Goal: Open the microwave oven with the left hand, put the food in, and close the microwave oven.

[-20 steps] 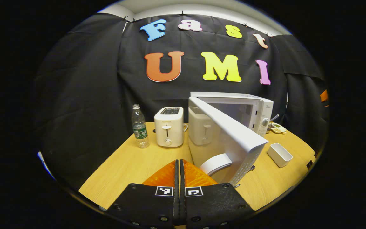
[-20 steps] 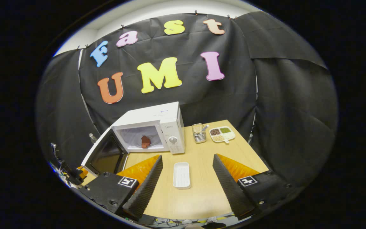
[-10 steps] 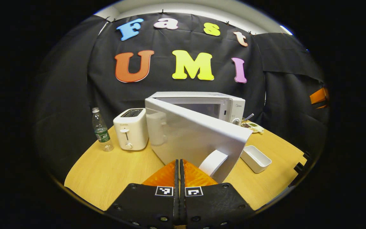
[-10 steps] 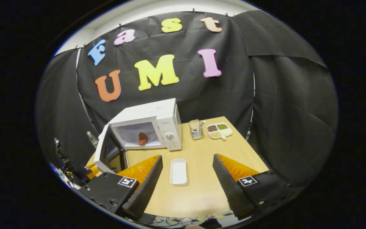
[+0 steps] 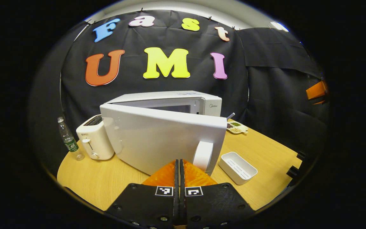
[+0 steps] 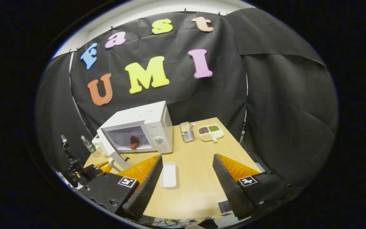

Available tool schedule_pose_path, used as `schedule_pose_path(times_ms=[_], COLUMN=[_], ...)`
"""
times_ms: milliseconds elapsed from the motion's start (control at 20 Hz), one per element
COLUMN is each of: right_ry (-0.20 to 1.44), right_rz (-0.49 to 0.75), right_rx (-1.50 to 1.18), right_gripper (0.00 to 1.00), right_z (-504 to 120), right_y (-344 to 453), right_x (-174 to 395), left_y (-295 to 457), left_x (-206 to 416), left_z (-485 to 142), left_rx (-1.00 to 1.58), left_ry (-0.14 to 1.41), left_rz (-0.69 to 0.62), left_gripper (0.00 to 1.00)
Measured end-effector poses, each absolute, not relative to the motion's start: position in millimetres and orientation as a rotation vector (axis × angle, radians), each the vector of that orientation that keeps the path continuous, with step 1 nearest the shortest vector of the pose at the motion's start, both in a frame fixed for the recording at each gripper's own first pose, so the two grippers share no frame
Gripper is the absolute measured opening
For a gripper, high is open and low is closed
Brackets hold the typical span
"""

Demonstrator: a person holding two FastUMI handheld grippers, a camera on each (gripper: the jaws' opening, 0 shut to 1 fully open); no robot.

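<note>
Food (image 6: 134,142) sits inside; your left gripper (image 5: 179,165), pinched empty, must push the half-open door (image 5: 164,136) at 12 o'clock.

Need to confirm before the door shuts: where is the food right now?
The food lies inside the microwave, on its cavity floor, seen in the right gripper view past the partly open door. The white tray sits on the table in front.
</note>
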State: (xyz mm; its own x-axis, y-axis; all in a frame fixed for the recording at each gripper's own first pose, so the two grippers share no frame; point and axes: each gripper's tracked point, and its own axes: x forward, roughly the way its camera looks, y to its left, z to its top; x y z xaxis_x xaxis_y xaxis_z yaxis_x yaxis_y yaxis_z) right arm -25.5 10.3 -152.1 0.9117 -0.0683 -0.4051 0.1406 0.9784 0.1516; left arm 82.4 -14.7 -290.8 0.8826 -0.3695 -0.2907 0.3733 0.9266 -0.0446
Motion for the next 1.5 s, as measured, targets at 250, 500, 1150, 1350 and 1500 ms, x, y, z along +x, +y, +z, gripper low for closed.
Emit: schedule_pose_path(times_ms=[250, 500, 1150, 1350, 1500], right_ry=[0.431, 0.438, 0.45, 0.44, 0.439], right_rz=[-0.111, -0.114, -0.111, -0.105, -0.109], right_rx=[0.2, 0.194, 0.183, 0.17, 0.164], right_gripper=[1.0, 0.92, 0.92, 0.92, 0.92], right_z=[-153.0, -150.2, -141.7, -137.7, -135.0], right_y=[-4.6, -17.3, -35.8, -36.2, -38.1], right_x=[-15.2, -1.5, 36.5, 45.6, 46.5], left_y=[-39.9, -59.9, -98.8, -105.2, -107.0], left_x=[114.8, 143.2, 217.3, 233.7, 239.5], left_z=[-290.4, -288.0, -295.6, -296.2, -297.1], left_rx=[0.017, -0.004, -0.01, -0.032, -0.042], left_ry=[0.302, 0.302, 0.309, 0.313, 0.32], left_rz=[-0.4, -0.392, -0.39, -0.38, -0.376], left_gripper=[0.0, 0.0, 0.0, 0.0, 0.0])
